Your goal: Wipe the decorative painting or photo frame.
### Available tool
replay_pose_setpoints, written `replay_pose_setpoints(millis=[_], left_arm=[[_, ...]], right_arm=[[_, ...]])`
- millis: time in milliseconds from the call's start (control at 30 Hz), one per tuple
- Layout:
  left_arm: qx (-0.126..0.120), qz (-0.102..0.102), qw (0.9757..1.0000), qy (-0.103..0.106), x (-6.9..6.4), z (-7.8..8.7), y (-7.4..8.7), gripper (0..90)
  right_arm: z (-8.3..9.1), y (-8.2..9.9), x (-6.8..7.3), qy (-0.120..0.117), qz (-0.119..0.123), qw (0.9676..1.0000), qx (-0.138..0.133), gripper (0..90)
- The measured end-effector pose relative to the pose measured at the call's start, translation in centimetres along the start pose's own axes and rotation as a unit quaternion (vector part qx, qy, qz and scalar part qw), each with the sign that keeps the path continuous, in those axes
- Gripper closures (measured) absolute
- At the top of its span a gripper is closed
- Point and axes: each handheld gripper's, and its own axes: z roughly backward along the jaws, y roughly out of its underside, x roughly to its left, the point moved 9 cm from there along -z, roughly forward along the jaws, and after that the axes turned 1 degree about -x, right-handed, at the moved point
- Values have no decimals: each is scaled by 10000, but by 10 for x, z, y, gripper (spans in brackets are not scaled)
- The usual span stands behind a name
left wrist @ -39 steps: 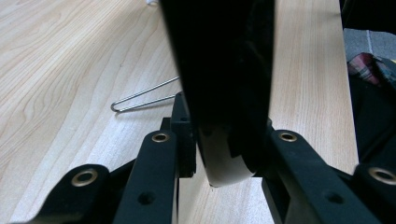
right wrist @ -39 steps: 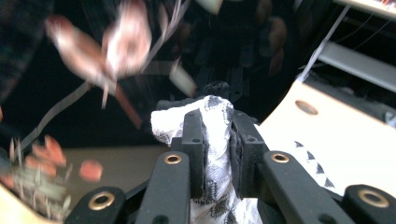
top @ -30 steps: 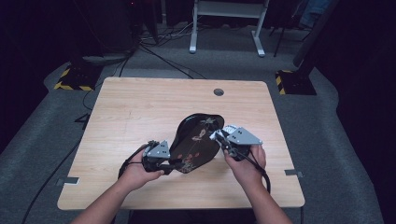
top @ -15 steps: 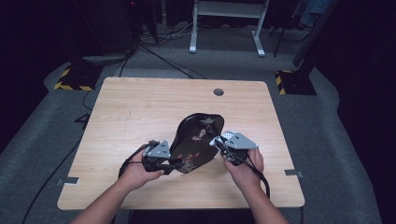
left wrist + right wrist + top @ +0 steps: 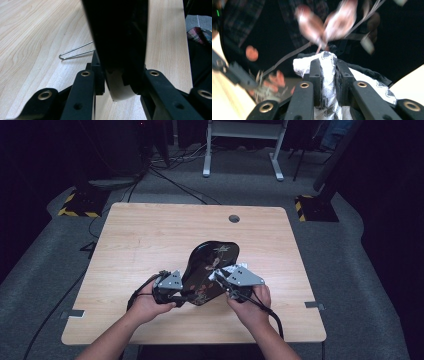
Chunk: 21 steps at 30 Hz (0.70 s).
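Observation:
A black lacquered tray [image 5: 209, 262] with a flower pattern is held tilted over the wooden table [image 5: 150, 240]. My left gripper [image 5: 185, 292] is shut on its near left edge; in the left gripper view the jaws [image 5: 120, 75] clamp the dark tray [image 5: 117, 32] edge, with a white part between them. My right gripper [image 5: 221, 279] rests against the tray's right side, shut on a white patterned cloth [image 5: 300, 65]. In the right gripper view the jaws [image 5: 328, 65] pinch the cloth against the tray's blurred flowered face [image 5: 324, 22].
A bent metal wire [image 5: 75, 52] lies on the table behind the tray. A round cable hole [image 5: 234, 218] sits near the table's far edge. A white frame [image 5: 240, 130] and cables stand on the grey floor beyond. Both cables trail off the near edge.
My right gripper with the cloth has slid a little toward the near left along the tray. The left gripper and the tray have stayed where they were.

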Motion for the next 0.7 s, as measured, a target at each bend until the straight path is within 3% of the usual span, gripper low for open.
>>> replay_pose_setpoints(millis=[133,233,267,400,533,700], left_arm=[[2,3,10000,-29,0,-1,-1,728],[3,7,10000,-33,0,-1,-1,728],[4,-1,10000,-23,0,-1,-1,728],[-4,4,10000,-16,0,-1,-1,728],[7,5,10000,-2,0,-1,-1,728],[11,6,10000,-5,0,-1,-1,728]], right_arm=[[-4,13,4,-24,23,9998,177,790],[-2,2,5,-38,61,9999,88,791],[1,-8,6,-59,86,9999,-51,790],[1,-13,10,-57,163,9998,-113,790],[-5,4,16,-157,116,9998,-3,790],[-12,34,21,-217,80,9990,384,791]])
